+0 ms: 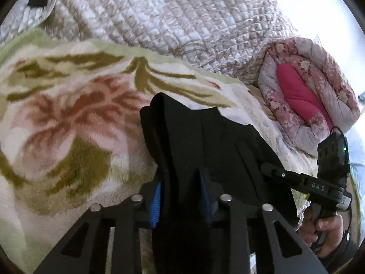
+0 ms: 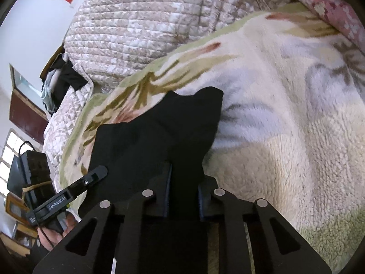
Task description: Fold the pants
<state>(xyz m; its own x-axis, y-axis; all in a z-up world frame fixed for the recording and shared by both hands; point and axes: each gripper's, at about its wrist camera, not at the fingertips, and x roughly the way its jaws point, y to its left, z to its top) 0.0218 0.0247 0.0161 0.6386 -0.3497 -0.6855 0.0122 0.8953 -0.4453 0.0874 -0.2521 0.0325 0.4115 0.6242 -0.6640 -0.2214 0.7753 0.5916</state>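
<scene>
Both tongs, left and right, pinch the pants; uneven lifting could slip the thick cloth free onto the blanket.

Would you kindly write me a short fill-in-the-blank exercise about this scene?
1. Both grippers grip the same ____ pants.
2. The pants lie on a fleecy blanket printed with a ____ pattern.
3. Fabric sits between the left gripper fingers, whose pads are ____ in colour.
4. Inside the rolled pink floral quilt shows a plain ____ lining.

Missing words: black; floral; blue; pink
</scene>
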